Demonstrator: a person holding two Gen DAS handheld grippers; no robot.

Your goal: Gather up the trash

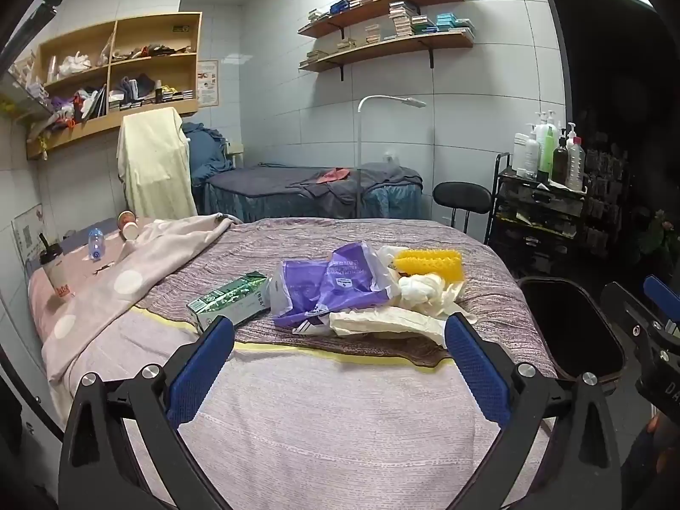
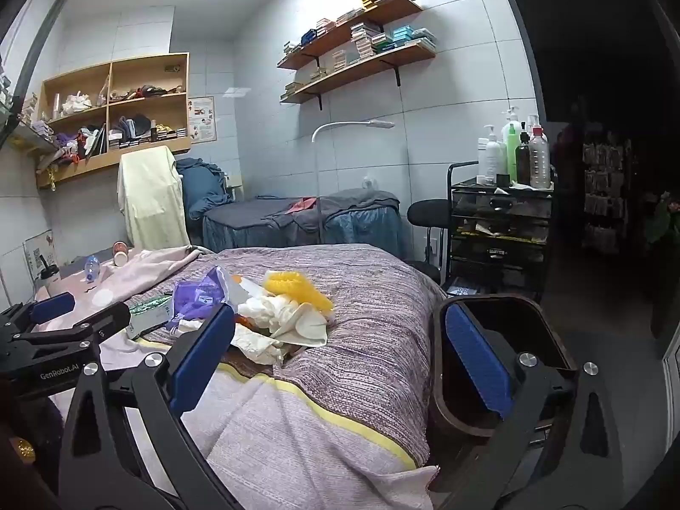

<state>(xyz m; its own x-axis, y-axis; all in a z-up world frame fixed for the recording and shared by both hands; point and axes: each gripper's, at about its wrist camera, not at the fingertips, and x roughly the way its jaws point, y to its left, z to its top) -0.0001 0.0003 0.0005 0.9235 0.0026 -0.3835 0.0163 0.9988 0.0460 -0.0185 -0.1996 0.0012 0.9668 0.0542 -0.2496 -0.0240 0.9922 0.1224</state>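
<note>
Two grippers, left gripper (image 1: 340,331) and right gripper (image 2: 340,340), are held with jaws wide apart and empty above the bed (image 1: 340,403). Trash is heaped mid-bed; the purple bag (image 1: 335,284) should be approached low and pinched at a crumpled fold, then carried to the black bin (image 1: 569,327) beside the bed.

Doorway (image 1: 612,106), right of frame: dark, contents unreadable. Bin (image 1: 569,331), lower right of the left wrist view: far side cut by the right gripper (image 1: 661,310), interior black. Wall shelves (image 1: 382,21), upper centre: stacked boxes too small to identify. Green carton (image 2: 148,312), right wrist view: partly hidden behind the left gripper (image 2: 80,314). Poster (image 2: 202,119): text illegible.
</note>
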